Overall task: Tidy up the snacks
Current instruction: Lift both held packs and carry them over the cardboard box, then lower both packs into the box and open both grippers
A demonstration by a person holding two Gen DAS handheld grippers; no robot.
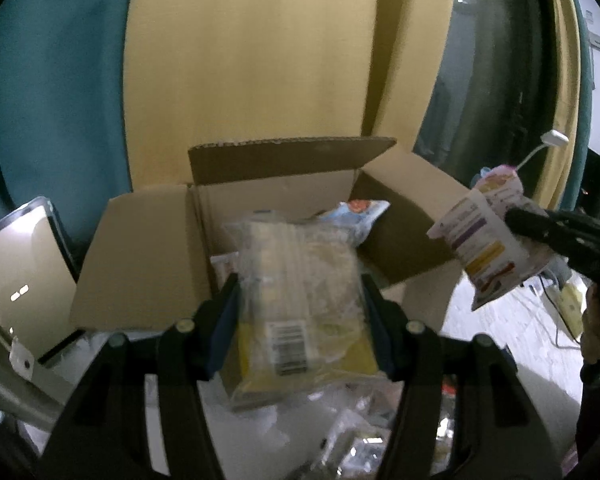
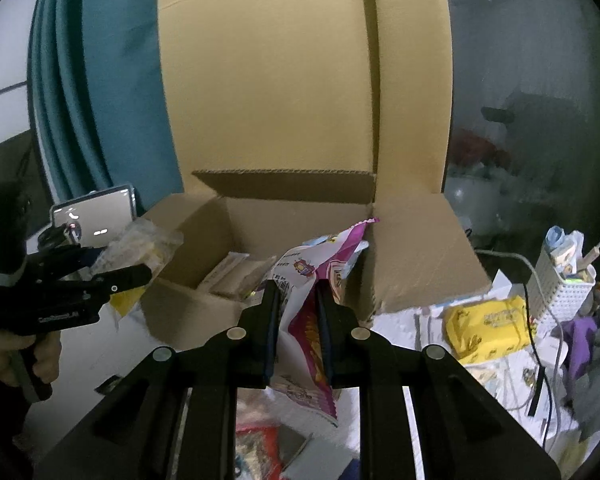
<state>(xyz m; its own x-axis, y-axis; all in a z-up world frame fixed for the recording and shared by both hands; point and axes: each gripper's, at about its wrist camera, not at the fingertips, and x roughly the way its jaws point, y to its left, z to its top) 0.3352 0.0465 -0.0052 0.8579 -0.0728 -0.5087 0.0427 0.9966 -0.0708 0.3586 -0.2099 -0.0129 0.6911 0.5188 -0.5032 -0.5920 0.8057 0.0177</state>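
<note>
A clear plastic snack bag (image 1: 300,304), with a barcode label and yellow contents, is clamped between the pads of the left gripper (image 1: 300,312); the bag is held in front of the open cardboard box (image 1: 140,256), above the cluttered white surface (image 1: 500,328). A white-and-purple snack packet (image 2: 300,320) is pinched by the right gripper (image 2: 298,332), whose jaws are pressed tightly together on the thin foil; the packet is held just in front of the box, its upper end reaching over the near rim. Inside the box, a blue-and-white packet (image 1: 360,212) and a flat pale packet (image 2: 228,276) are seen lying. A yellow pack (image 2: 488,332) and a white perforated holder (image 2: 560,292) are noted to the right of the box. A large cardboard sheet (image 2: 268,80) is stood behind it.
</note>
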